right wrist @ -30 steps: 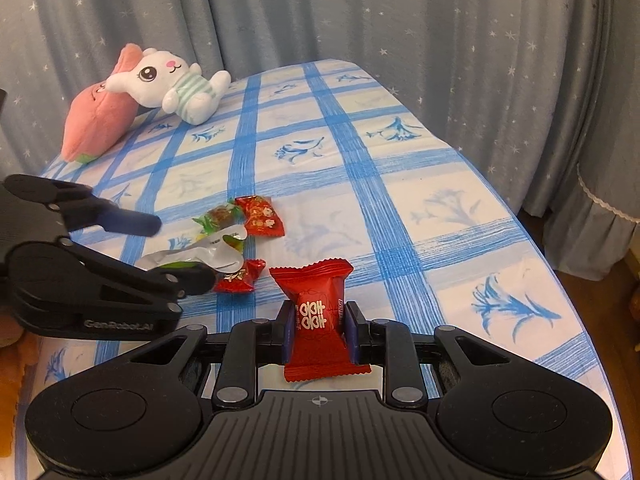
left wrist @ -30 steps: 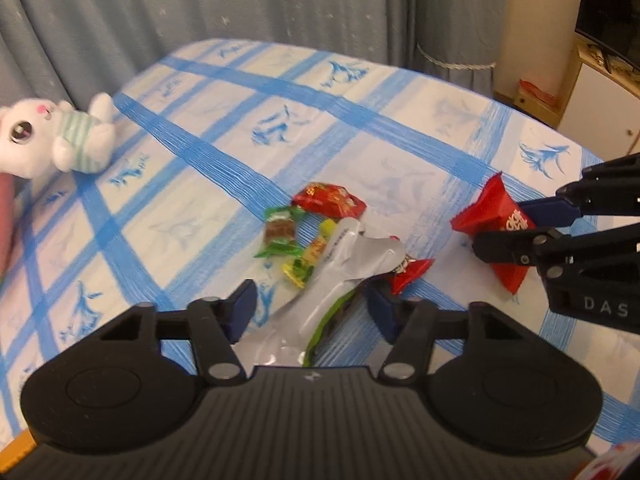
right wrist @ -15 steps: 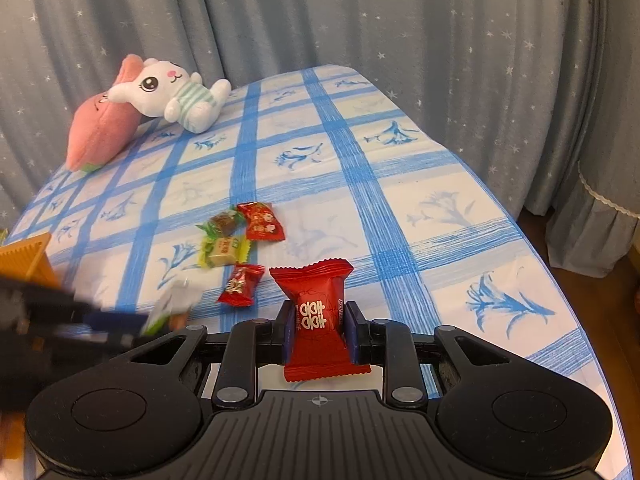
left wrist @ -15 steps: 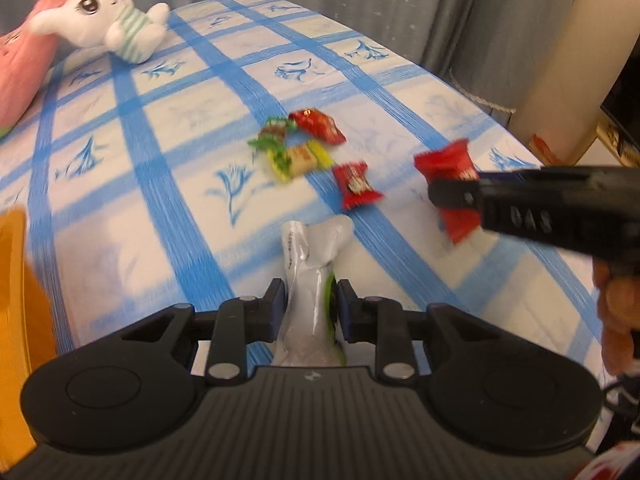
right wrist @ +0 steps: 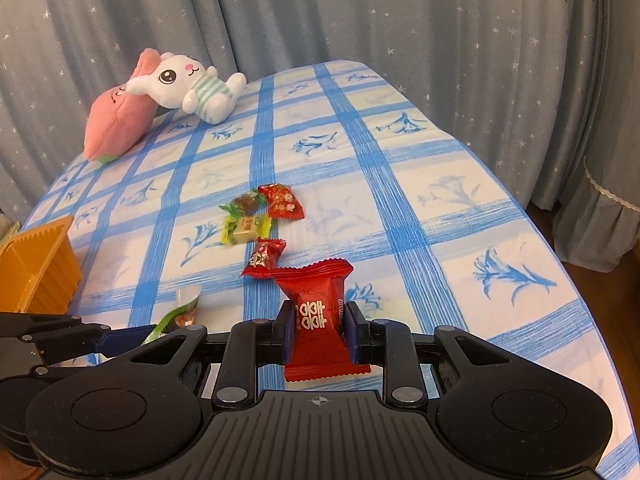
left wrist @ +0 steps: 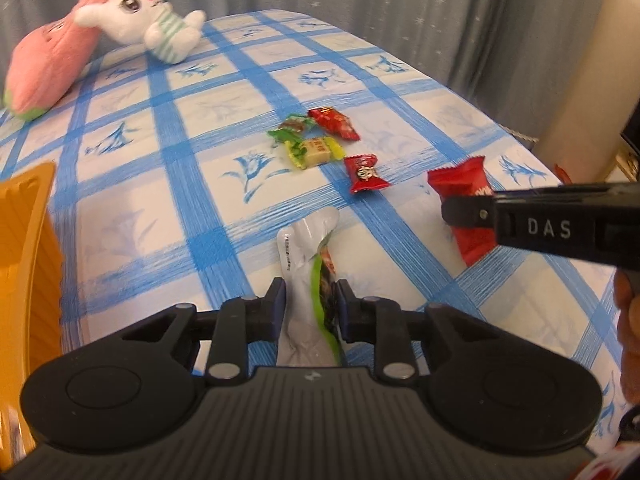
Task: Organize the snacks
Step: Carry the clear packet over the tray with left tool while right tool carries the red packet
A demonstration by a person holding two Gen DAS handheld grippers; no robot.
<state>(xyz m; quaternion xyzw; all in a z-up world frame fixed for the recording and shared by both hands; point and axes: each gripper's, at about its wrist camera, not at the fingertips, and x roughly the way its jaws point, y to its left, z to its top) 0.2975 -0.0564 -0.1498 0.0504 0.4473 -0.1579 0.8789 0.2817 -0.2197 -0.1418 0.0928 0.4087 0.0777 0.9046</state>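
Room is enclosed by grey star-print curtains (right wrist: 400, 20). Table is covered w/ blue-checked floral cloth (right wrist: 400, 184). Brown wood floor (right wrist: 548, 216) and beige cabinet (left wrist: 592, 60) are seen at right.

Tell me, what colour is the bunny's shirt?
The plush bunny's shirt has green and white stripes, clearest in the right wrist view.

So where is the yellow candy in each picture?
Left wrist view: the yellow candy lies on the cloth just right of the middle, upper half.
Right wrist view: the yellow candy lies left of the middle, about halfway up.
Shared landmark: the white bunny toy at the far end, upper left in both.
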